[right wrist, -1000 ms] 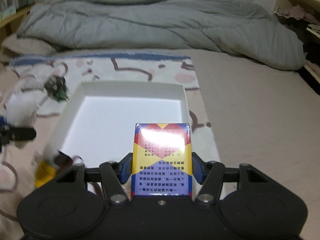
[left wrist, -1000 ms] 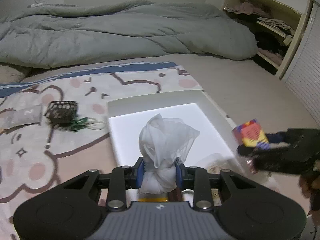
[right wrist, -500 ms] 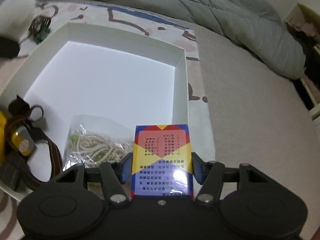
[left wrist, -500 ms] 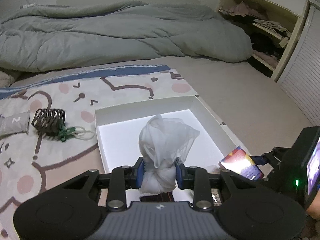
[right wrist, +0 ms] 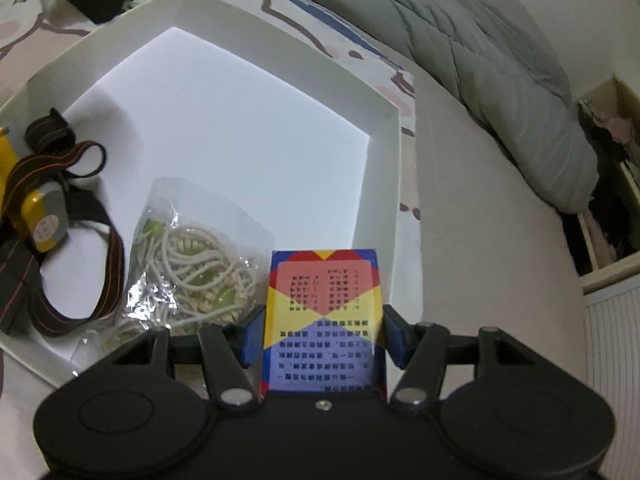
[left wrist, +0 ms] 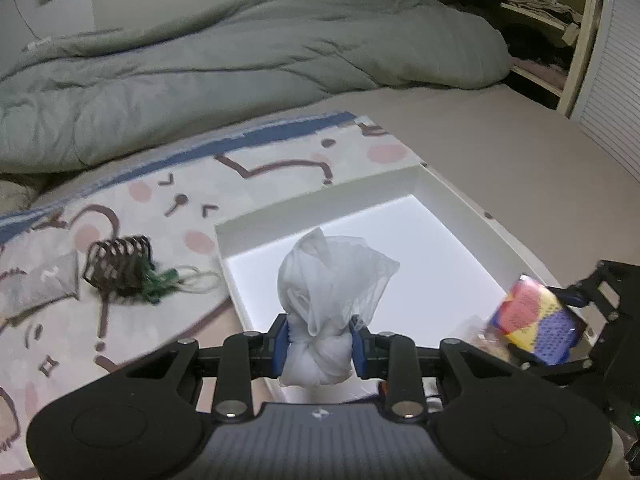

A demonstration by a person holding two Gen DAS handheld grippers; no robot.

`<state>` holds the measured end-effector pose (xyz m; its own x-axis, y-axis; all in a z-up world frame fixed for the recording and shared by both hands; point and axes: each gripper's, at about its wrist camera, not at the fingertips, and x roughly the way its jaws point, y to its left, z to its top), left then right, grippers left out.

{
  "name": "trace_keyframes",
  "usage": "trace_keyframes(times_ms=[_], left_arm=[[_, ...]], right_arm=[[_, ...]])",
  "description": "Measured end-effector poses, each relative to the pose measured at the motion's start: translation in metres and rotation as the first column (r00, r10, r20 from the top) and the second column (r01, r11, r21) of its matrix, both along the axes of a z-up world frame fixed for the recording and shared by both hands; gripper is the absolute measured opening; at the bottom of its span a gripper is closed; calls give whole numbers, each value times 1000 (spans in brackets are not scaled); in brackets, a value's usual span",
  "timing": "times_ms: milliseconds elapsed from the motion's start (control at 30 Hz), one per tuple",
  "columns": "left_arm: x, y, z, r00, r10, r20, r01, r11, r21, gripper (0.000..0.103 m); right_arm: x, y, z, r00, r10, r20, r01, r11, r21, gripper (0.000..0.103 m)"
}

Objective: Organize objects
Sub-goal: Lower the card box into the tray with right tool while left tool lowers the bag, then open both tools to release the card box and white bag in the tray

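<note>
My left gripper (left wrist: pixel 319 346) is shut on a white gauzy knotted bundle (left wrist: pixel 332 300), held over the near left edge of a shallow white box (left wrist: pixel 316 204) that lies on the bed. My right gripper (right wrist: pixel 322 330) is shut on a small flat box (right wrist: pixel 324 316) printed in red, yellow and blue, low over the white box's (right wrist: pixel 384 216) near right corner. The left wrist view shows this colourful box (left wrist: pixel 532 318) at the right edge. Inside the white box lie a clear bag of pale cords (right wrist: pixel 192 264) and a yellow headlamp with dark straps (right wrist: pixel 44 216).
On the patterned blanket (left wrist: pixel 132 188) left of the white box lie a dark brown ribbed clip (left wrist: pixel 118 268) with green bits and a loop of cord, and a small grey pouch (left wrist: pixel 40 284). A grey duvet (left wrist: pixel 240 68) lies behind. Shelves (left wrist: pixel 540 28) stand at the right.
The right gripper sank and rolled with the colourful box, coming low over the white box's near right corner. The left gripper drifted a little with the bundle, so the white box sits further right in its view.
</note>
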<state>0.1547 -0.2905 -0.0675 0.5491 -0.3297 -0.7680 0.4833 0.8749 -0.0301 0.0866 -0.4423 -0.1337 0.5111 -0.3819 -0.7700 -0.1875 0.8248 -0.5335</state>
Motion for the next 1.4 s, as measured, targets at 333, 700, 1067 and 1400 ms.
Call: trace_keyframes(times_ms=[333,700,1067,1400], left_arm=[[1,-18,-17,981,-192,-6,190,972,139,33],[20,-17,-39,965,-252,-73,262,919,295,40],[23,-10,-33,976,-208,-71,219,929,298,61],[22,4,-10,989,-93,-111,114,973,200,61]], right_arm=[[9,-39,10,987,-112,-113,148,908,391,60],[2,-76,40,967,-244,-69,238,784,574,74],[1,-73,42,972,-228,-54,219,804,553,74],[-4,-73,59,965,-262,-10,220,790,572,74]])
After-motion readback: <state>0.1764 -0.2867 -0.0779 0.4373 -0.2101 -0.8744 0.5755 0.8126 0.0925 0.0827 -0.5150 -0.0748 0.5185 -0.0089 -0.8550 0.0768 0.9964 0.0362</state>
